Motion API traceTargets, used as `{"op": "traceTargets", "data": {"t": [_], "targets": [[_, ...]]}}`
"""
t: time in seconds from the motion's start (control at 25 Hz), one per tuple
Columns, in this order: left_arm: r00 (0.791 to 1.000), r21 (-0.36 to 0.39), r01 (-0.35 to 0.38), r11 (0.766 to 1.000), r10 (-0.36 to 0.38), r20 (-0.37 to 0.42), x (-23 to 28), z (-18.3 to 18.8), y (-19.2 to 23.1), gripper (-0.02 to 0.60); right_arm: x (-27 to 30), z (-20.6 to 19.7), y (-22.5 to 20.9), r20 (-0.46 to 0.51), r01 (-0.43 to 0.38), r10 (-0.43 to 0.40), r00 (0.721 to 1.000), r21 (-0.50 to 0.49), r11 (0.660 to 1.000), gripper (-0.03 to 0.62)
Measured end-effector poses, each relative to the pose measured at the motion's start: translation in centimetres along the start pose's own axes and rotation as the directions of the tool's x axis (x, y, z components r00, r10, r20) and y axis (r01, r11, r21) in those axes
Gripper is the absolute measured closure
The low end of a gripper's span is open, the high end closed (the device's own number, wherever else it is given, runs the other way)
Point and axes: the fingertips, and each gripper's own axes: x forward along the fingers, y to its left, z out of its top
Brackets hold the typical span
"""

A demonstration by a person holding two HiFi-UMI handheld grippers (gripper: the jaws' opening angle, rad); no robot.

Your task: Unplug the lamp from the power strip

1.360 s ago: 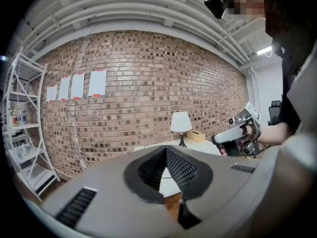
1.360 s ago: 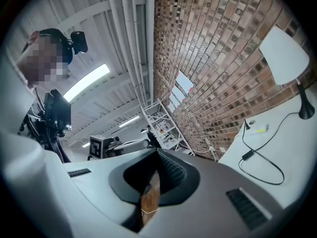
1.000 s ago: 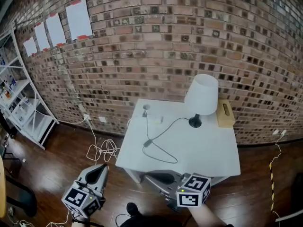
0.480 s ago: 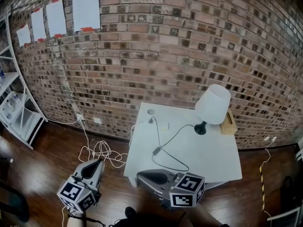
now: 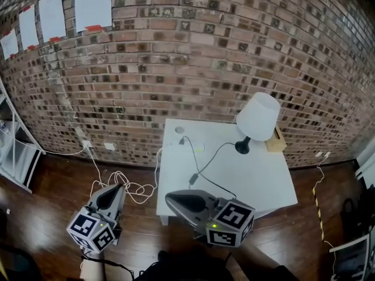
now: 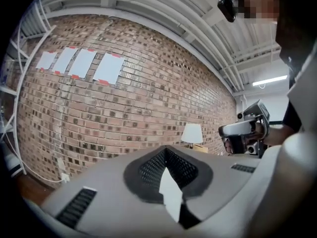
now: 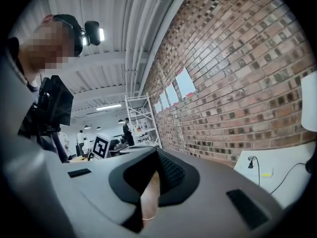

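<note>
White counter [image 5: 258, 180]: lamp [image 5: 258, 117] at 1 o'clock; its plug [image 5: 182, 140] apparently seated at 11.
Fingers: left gripper [image 5: 113, 188] and right gripper [image 5: 170, 198] pinched together, empty.
Progress: unplugging not begun.

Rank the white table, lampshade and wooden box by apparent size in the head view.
1. white table
2. lampshade
3. wooden box, partly hidden behind the lampshade, so its full size is unsure
</note>
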Motion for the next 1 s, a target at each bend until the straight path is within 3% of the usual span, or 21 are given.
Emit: {"op": "traceTargets", "data": {"t": [0.24, 0.64, 0.8, 1.0], "targets": [[1.0, 0.047, 0.021, 0.999, -0.021, -0.005, 0.3, 0.6, -0.2, 0.584, 1.0, 0.6, 0.9, 0.005, -0.03, 0.03, 1.0, -0.008, 1.0, 0.592], [0.999, 0.063, -0.024, 0.998, 0.026, -0.021, 0.4, 0.4, 0.4, 0.583, 2.3, 0.3, 0.2, 0.042, -0.091, 0.093, 0.995, -0.043, 0.995, 0.592], [0.998, 0.062, -0.028, 0.998, 0.031, -0.048, 2.4, 0.5, 0.3, 0.584, 2.9, -0.3, -1.6, -0.002, -0.108, 0.108, 0.994, -0.062, 0.992, 0.592], [0.994, 0.115, -0.033, 0.993, 0.045, -0.097, 6.3, 0.0, 0.4, 0.583, 2.6, -1.5, -6.1, -0.069, -0.065, 0.057, 0.996, -0.117, 0.991, 0.592]]}}
